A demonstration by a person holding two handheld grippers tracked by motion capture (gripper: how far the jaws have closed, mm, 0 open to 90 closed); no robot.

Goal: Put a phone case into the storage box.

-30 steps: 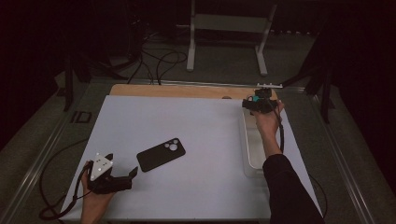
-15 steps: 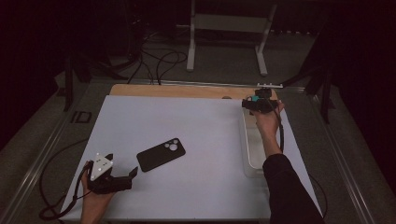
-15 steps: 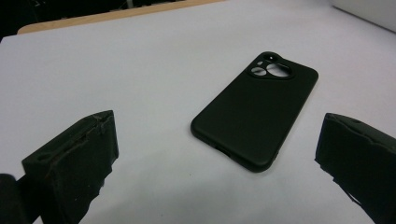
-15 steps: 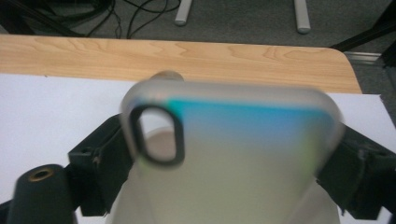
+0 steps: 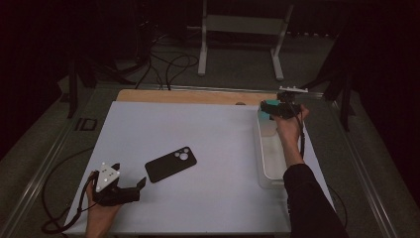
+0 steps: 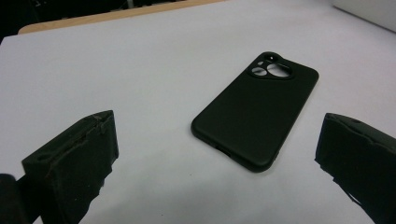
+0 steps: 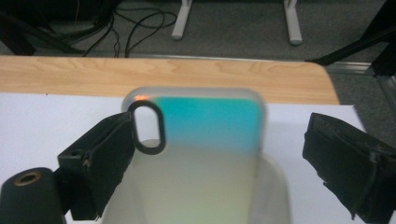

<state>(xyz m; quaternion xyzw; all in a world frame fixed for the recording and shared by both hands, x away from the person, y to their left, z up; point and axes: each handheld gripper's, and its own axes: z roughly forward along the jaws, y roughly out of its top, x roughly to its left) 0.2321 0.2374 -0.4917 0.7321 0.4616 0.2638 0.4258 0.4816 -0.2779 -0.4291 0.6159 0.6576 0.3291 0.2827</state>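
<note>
A black phone case lies flat on the white mat, camera holes toward the far right. My left gripper rests just before it at the near left. Its jaws stand wide with the case ahead of them, untouched. At the far end of the clear bin, my right gripper surrounds a translucent teal phone case standing upright in the bin. The right jaws have just been opening. The left jaw sits close by the case's oval camera ring and the right jaw stands well clear.
A wooden strip borders the mat's far edge. Beyond the table are a metal stand and floor cables. A cable trails from the left gripper off the near left corner. A sleeve lies along the bin's near end.
</note>
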